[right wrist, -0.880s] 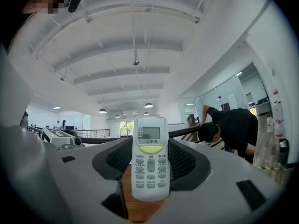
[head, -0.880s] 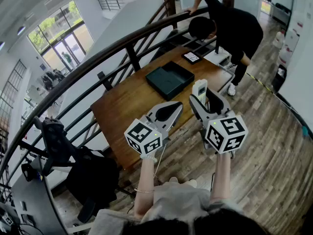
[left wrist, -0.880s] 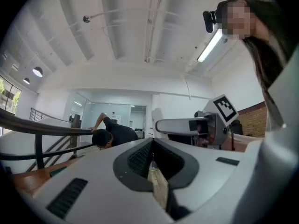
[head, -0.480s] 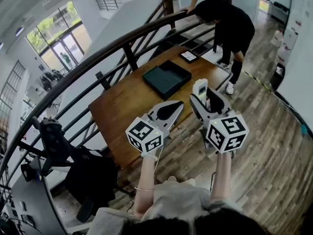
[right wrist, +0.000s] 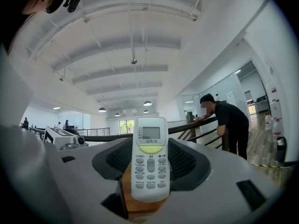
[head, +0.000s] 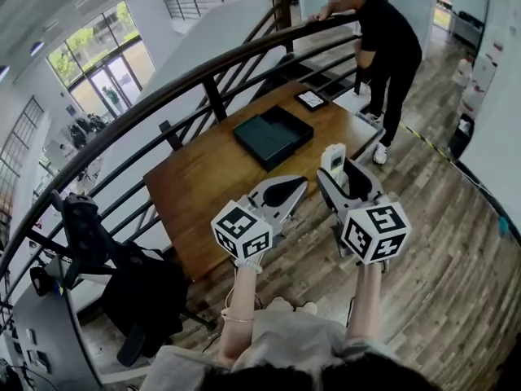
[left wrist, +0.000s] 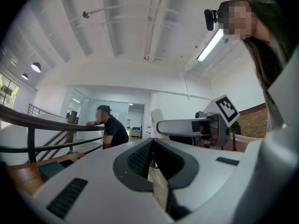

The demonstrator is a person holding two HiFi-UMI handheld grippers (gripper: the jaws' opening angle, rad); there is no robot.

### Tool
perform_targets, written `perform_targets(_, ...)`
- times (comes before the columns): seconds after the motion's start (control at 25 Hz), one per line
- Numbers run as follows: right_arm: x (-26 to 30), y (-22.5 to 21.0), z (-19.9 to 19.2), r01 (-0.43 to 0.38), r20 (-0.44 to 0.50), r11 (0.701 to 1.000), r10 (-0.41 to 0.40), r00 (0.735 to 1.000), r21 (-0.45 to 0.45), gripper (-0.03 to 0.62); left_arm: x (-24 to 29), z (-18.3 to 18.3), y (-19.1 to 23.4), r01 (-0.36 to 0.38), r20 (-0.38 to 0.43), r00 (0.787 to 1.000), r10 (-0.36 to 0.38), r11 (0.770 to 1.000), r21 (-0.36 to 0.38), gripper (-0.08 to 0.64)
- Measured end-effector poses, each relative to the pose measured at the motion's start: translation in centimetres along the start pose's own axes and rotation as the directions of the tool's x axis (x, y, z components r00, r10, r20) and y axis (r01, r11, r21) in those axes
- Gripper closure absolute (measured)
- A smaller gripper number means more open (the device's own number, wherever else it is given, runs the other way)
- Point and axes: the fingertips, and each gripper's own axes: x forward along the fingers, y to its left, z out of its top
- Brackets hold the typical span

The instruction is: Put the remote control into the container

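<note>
Remote control [right wrist: 149, 157], likely light, rigid and slippery, clamped by its lower sides in right gripper [head: 343, 174], short of container [head: 273, 137]; left gripper [head: 298, 184] closed, empty.

Container [head: 273, 137] sits on the table [head: 203, 194] ahead of you — tablet [head: 312, 98] behind it, person [head: 391, 39] beyond, at the rail [head: 244, 57], far R.

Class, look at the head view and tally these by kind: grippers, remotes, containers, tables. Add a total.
Grippers: 2 (left gripper, right gripper)
Remote: 1
Container: 1
Table: 1
Total: 5
</note>
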Motion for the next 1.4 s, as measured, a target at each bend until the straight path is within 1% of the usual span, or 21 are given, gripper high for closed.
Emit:
perform_targets(0.24, -0.7, -0.7, -0.3, -0.013, -0.005, 1.000, 0.013, 1.000, 0.017, 0.345, 0.7, -0.3, -0.8, -0.018, -0.011, 1.000, 0.018, 1.000, 0.002, 0.557)
perform_targets(0.52, 0.5, -1.0, -0.9, -0.027, -0.015, 0.999, 0.028, 1.000, 0.046, 0.345, 0.5, -0.9, 0.2, -0.042, -0.030, 0.999, 0.041, 0.999, -0.008, 0.555)
perform_targets(0.68, 1.8, -1.6, -0.8, -0.028, -0.026, 0.999, 0.029, 0.999, 0.026, 0.345, 1.1, -0.9, 1.7, -0.049, -0.017, 0.999, 0.049, 0.999, -0.016, 0.557)
perform_targets(0.92, 4.2, -3.9, 0.6, -0.016, -0.019, 1.000, 0.016, 1.000, -0.007, 0.345, 3.6, 0.3, 4.3, -0.033, 0.020, 0.999, 0.033, 0.999, -0.002, 0.557)
perform_targets(1.4, 9.8, -7.0, 1.4, -0.024, -0.035, 1.000, 0.023, 0.999, -0.019, 0.345, 6.7, 1.2, 9.9, -0.033, 0.044, 0.998, 0.033, 0.999, -0.004, 0.557)
